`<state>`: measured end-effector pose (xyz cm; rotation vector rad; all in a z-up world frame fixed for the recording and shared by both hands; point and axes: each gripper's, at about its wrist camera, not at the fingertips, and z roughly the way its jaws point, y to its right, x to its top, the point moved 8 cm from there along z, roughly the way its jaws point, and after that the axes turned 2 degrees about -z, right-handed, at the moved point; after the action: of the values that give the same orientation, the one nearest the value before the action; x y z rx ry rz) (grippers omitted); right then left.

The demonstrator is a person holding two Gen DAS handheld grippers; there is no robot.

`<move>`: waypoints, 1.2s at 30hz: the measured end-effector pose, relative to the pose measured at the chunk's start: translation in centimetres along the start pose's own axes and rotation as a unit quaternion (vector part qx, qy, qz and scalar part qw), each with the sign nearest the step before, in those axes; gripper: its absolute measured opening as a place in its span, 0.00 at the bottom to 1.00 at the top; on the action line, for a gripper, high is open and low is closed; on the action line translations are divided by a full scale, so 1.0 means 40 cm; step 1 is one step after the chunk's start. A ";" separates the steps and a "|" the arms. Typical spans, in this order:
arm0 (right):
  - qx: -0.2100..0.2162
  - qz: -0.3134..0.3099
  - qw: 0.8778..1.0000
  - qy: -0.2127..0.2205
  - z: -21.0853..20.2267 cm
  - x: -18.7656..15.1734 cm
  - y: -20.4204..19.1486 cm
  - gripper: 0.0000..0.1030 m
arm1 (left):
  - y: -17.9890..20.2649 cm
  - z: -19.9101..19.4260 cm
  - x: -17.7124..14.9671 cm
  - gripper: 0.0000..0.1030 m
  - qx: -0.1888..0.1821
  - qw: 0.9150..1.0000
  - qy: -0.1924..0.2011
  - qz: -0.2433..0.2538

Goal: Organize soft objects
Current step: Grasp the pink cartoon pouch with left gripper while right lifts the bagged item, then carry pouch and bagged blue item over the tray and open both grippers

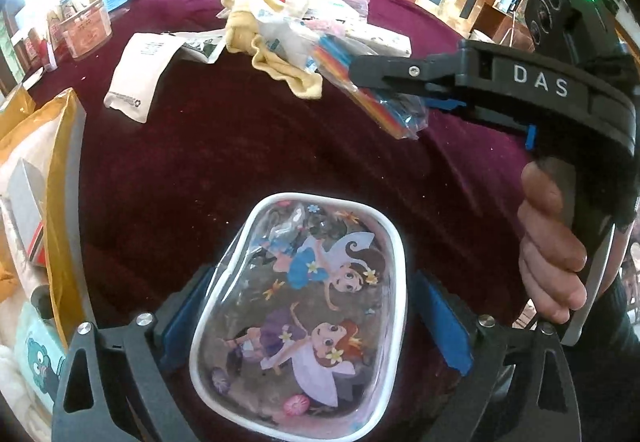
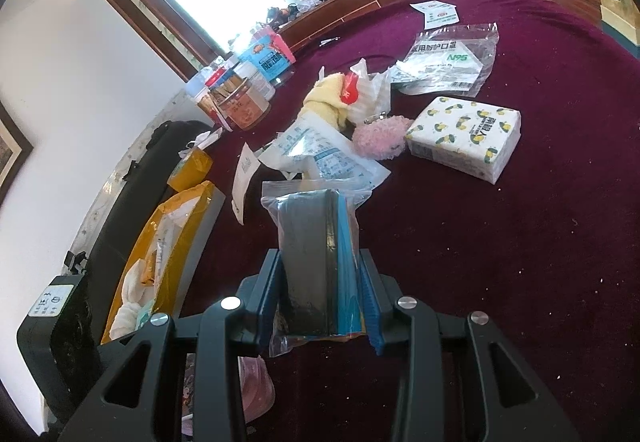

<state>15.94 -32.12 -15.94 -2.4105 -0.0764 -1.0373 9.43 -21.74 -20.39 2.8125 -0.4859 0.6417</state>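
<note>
In the left wrist view a clear cartoon-print pouch (image 1: 298,306) with a white rim lies on the dark red tablecloth (image 1: 240,154). My left gripper (image 1: 312,322) stands open around it. The left pad meets the pouch's edge, while a strip of cloth shows beside the right pad. My right gripper (image 2: 319,256) is shut on a clear bag of coloured sheets (image 2: 312,226) and holds it above the cloth. From the left wrist view the same bag (image 1: 384,102) hangs from the right gripper (image 1: 356,72), with a hand on the handle.
An orange-lined bin (image 1: 60,162) with soft items stands at the table's left edge (image 2: 168,238). A pile with a yellow cloth (image 2: 324,98), plastic packets, a pink fluffy thing (image 2: 380,138) and a lemon-print tissue pack (image 2: 464,138) lies farther back. Jars (image 2: 240,102) stand by the wall.
</note>
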 end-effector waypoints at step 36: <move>0.003 -0.122 0.984 -0.130 0.420 0.051 -0.515 0.35 | -0.773 -0.202 0.082 0.82 0.003 0.927 0.072 -0.369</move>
<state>23.49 -6.56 -15.35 -2.5632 -0.4748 -0.8142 20.37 8.14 -15.92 2.6189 0.5840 0.6503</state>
